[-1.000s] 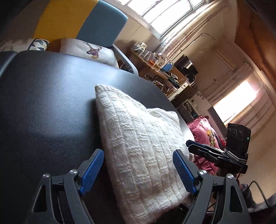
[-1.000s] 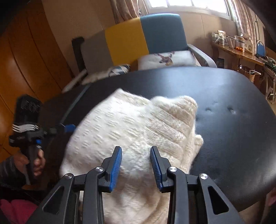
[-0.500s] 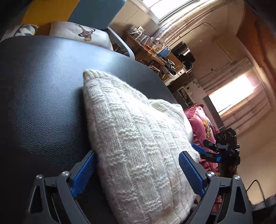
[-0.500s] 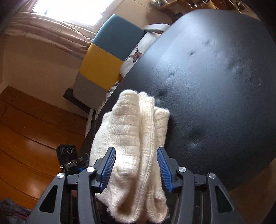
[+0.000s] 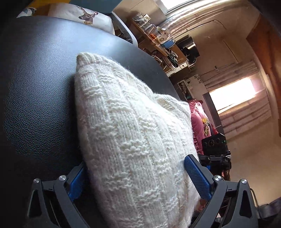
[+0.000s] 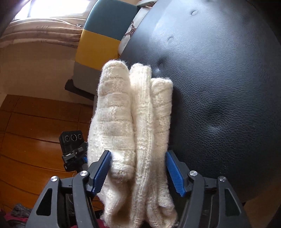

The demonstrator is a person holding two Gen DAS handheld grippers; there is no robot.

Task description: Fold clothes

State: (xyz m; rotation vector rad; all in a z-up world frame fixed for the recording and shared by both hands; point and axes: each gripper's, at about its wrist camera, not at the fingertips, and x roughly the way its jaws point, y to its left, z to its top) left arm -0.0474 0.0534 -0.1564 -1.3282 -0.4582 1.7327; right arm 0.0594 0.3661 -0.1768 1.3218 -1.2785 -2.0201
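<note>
Black padded leather surface (image 5: pixel 35 98) | cream chunky-knit sweater (image 5: pixel 133 140) lies folded in layers at near edge | left gripper (image 5: pixel 138 177) and right gripper (image 6: pixel 138 170) straddle it, jaws just widened, unclamped | folding looks nearly done.

Left tool (image 5: pixel 137 177) spread wide; right tool (image 6: pixel 138 170) jaws just opening.

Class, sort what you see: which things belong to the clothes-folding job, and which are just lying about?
Job: folded cream knit sweater, left tool, right tool.
Lying about: deer cushion, blue and yellow chair, pink garment.
</note>
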